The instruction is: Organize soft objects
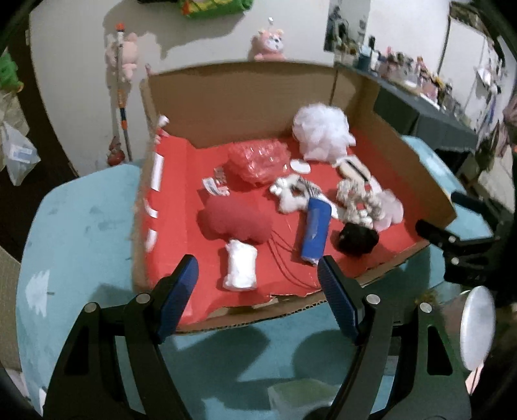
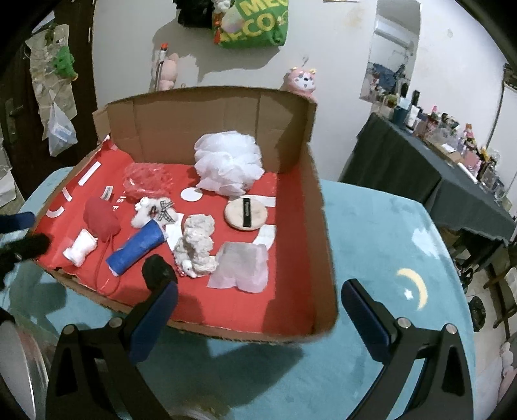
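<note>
We hold both grippers, left [image 1: 258,284] and right [image 2: 260,310], jaws released and empty, before the box [image 2: 318,226] to pick among its soft things

White wall [image 2: 339,48], pink plush toys [image 2: 302,82] hanging, green bag [image 2: 255,26], dark-draped cluttered side table [image 2: 420,168], teal moon-patterned tabletop [image 2: 387,232]

We see a matt corrugated cardboard box [image 2: 318,206], a frilly white mesh puff [image 2: 227,166], glossy crinkled red plastic wrap [image 1: 258,160] and a plush teal desk [image 2: 387,245].
</note>
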